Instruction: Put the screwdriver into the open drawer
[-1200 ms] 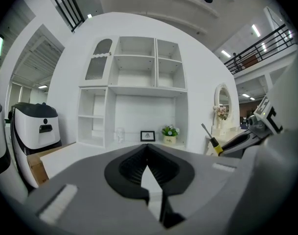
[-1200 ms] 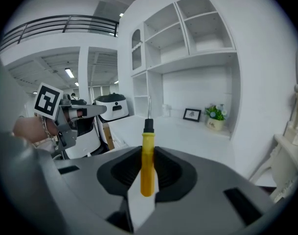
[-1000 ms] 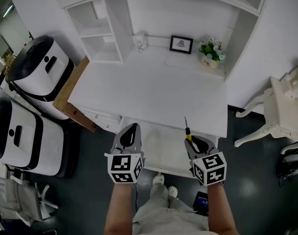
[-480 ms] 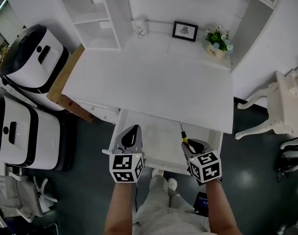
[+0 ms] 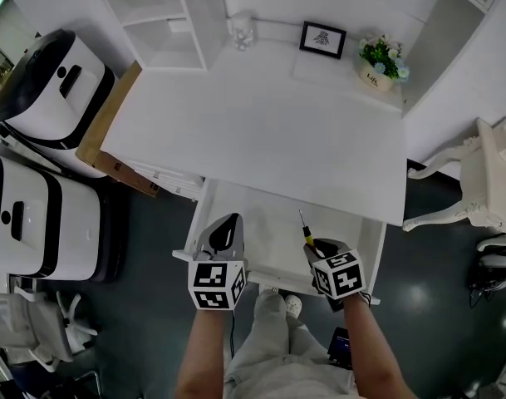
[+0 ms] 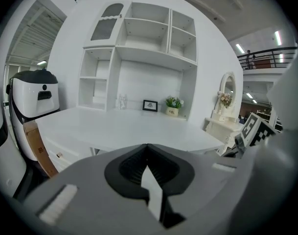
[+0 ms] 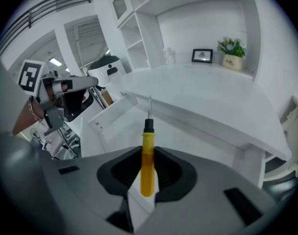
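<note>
A screwdriver [image 7: 147, 166] with a yellow handle and a thin metal shaft sticks forward out of my right gripper [image 7: 148, 150], which is shut on the handle. In the head view the screwdriver [image 5: 306, 232] and right gripper [image 5: 312, 248] hang over the right part of the open white drawer [image 5: 265, 223], tip pointing towards the desk. The drawer [image 7: 113, 112] lies right below the shaft. My left gripper [image 5: 228, 221] hovers over the drawer's left front, jaws together and empty. The left gripper [image 6: 148, 148] faces the desk.
The white desk top [image 5: 261, 131] above the drawer carries a small picture frame [image 5: 322, 38] and a potted plant [image 5: 383, 59] at the back. Two white-and-black appliances [image 5: 36, 98] and a brown board [image 5: 103, 135] stand at the left. An ornate white side table [image 5: 495, 169] stands at the right.
Both grippers have come down towards the drawer. The right one tilts more steeply downward, and the screwdriver's tip has moved from the desk's front edge to over the drawer.
</note>
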